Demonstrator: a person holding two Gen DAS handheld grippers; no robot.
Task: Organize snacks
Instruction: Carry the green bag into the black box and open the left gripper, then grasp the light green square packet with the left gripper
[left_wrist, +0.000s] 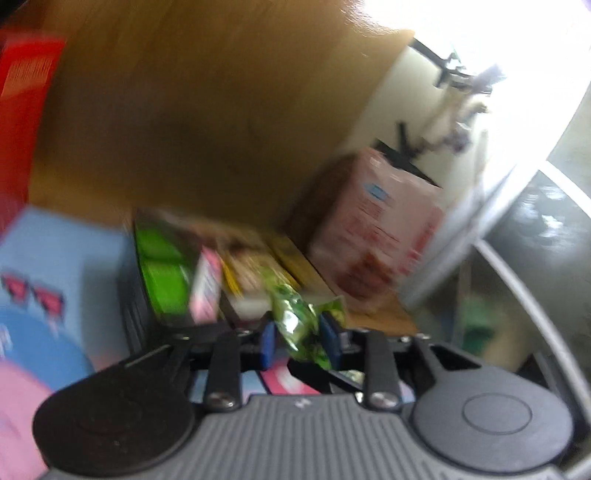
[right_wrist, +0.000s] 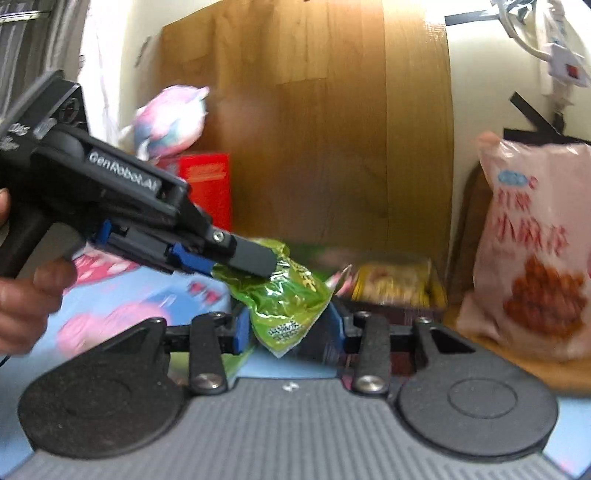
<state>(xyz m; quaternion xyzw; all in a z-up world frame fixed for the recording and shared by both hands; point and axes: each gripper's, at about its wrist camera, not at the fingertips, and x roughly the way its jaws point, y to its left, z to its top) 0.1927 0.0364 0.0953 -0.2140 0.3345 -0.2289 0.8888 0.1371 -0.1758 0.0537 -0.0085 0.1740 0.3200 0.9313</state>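
A crinkled green snack packet (right_wrist: 288, 295) hangs between both grippers. My right gripper (right_wrist: 288, 326) is shut on its lower end, blue pads pressing each side. My left gripper (right_wrist: 258, 266) comes in from the left, held by a person's hand (right_wrist: 22, 295), with its black finger lying across the packet's upper end. In the blurred left wrist view the packet (left_wrist: 295, 321) sits loosely between the blue pads of the left gripper (left_wrist: 297, 341), whose jaws stand a little apart.
Behind the packet a dark tray (right_wrist: 391, 314) holds yellow and green snack packs (left_wrist: 162, 266). A large pink snack bag (right_wrist: 535, 251) stands at the right. A red box (right_wrist: 207, 184), a plush toy (right_wrist: 170, 118) and a blue-pink box (left_wrist: 55, 266) are left, against a wooden panel (right_wrist: 332, 129).
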